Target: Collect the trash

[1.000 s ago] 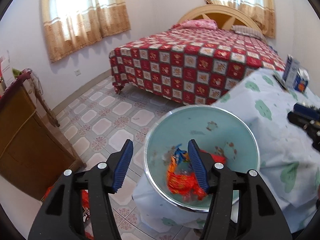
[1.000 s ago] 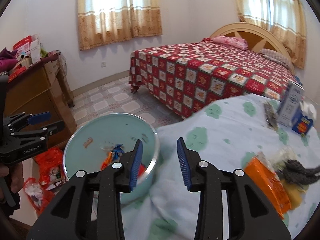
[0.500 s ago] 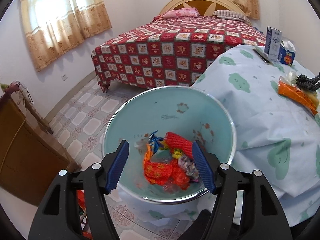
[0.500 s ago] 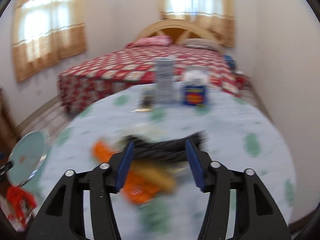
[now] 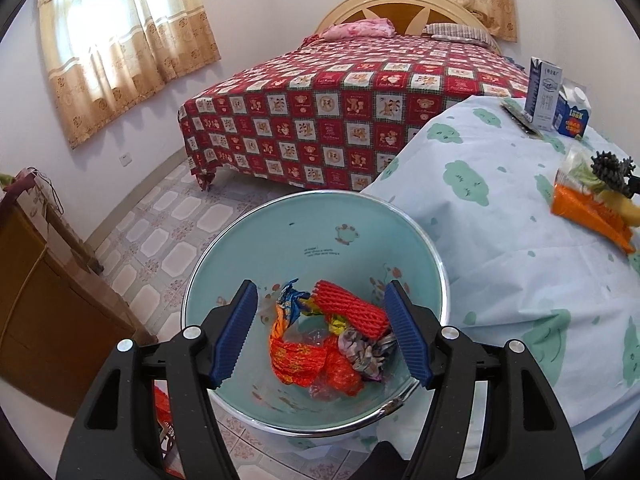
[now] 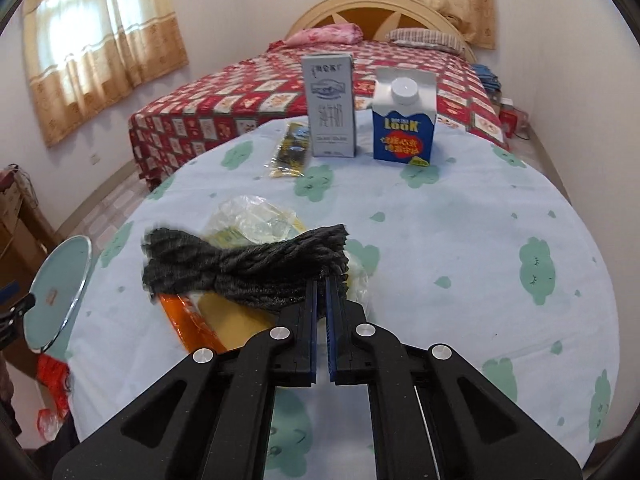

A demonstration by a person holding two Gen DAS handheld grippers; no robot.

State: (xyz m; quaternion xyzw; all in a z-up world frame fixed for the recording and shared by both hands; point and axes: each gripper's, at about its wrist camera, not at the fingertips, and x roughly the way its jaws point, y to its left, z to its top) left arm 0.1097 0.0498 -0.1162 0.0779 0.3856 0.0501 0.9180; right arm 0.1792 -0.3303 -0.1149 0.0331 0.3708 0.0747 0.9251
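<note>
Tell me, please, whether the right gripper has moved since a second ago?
Yes. The right gripper swung rightward from the teal bin at the table's edge, which now sits far left in its view, and is shut on the dark yarn bundle on the table.

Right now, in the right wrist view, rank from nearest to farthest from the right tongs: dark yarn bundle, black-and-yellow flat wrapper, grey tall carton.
1. Dark yarn bundle: gripped by right tongs.
2. Black-and-yellow flat wrapper: mid-table, left.
3. Grey tall carton: far edge, upright.
</note>
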